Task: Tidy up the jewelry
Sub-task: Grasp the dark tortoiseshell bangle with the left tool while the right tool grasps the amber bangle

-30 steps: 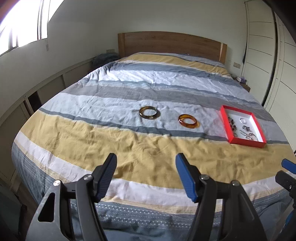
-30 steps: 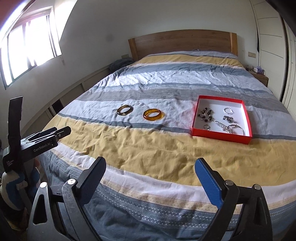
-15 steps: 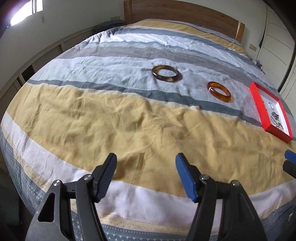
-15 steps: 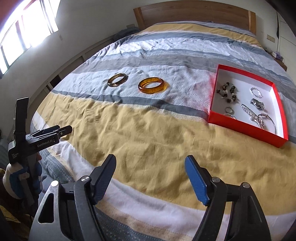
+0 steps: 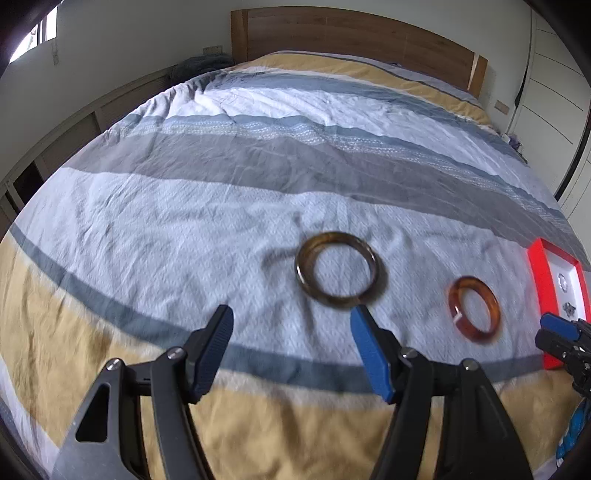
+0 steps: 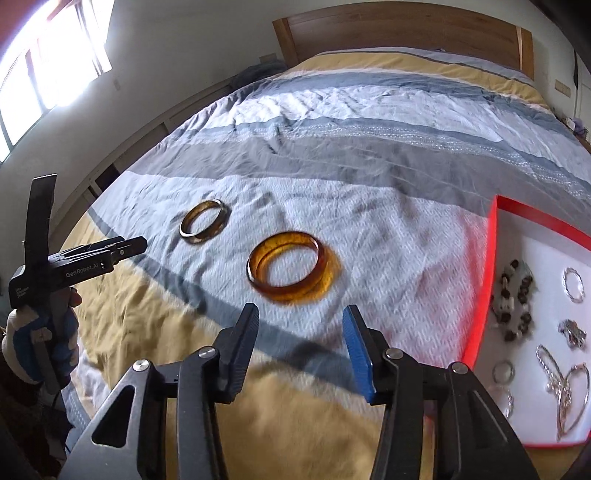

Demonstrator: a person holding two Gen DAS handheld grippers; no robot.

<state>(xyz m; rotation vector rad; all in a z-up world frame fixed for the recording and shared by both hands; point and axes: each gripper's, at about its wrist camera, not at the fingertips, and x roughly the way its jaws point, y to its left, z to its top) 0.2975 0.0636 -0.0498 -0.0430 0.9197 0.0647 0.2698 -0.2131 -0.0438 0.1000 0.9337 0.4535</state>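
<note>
Two bangles lie flat on the striped bedspread. The dark brown bangle is just beyond my open, empty left gripper; it also shows in the right wrist view. The amber bangle lies just beyond my open, empty right gripper; in the left wrist view it is further right. The red jewelry box with a white lining holds several small pieces and sits right of the amber bangle; its edge shows in the left wrist view.
The bed fills both views, with a wooden headboard at the far end. The left gripper's body shows at the left of the right wrist view. Low cabinets run along the left wall.
Both grippers have moved forward over the bed and closer to the bangles. The bangles and the box have not moved. Both grippers stay open.
</note>
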